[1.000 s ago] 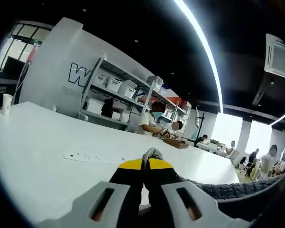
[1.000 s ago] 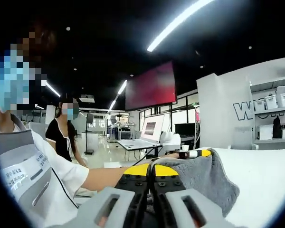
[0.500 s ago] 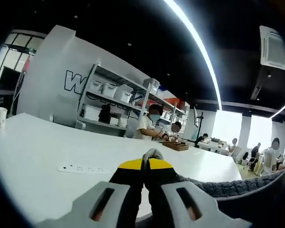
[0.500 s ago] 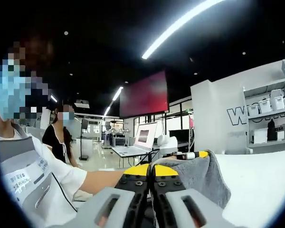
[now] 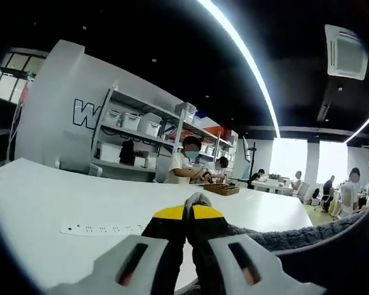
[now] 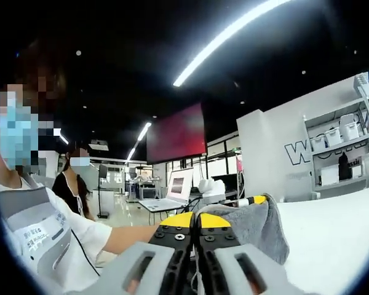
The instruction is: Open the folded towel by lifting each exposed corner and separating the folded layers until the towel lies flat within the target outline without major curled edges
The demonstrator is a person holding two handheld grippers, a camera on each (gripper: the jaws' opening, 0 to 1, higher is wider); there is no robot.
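Both grippers are clamped on the grey towel and holding it up off the white worktop [image 5: 43, 196]: left gripper [image 5: 193, 212] pinches one corner with the towel [image 5: 283, 236] trailing off right, right gripper [image 6: 195, 216] has fabric bunched just right of its tips.
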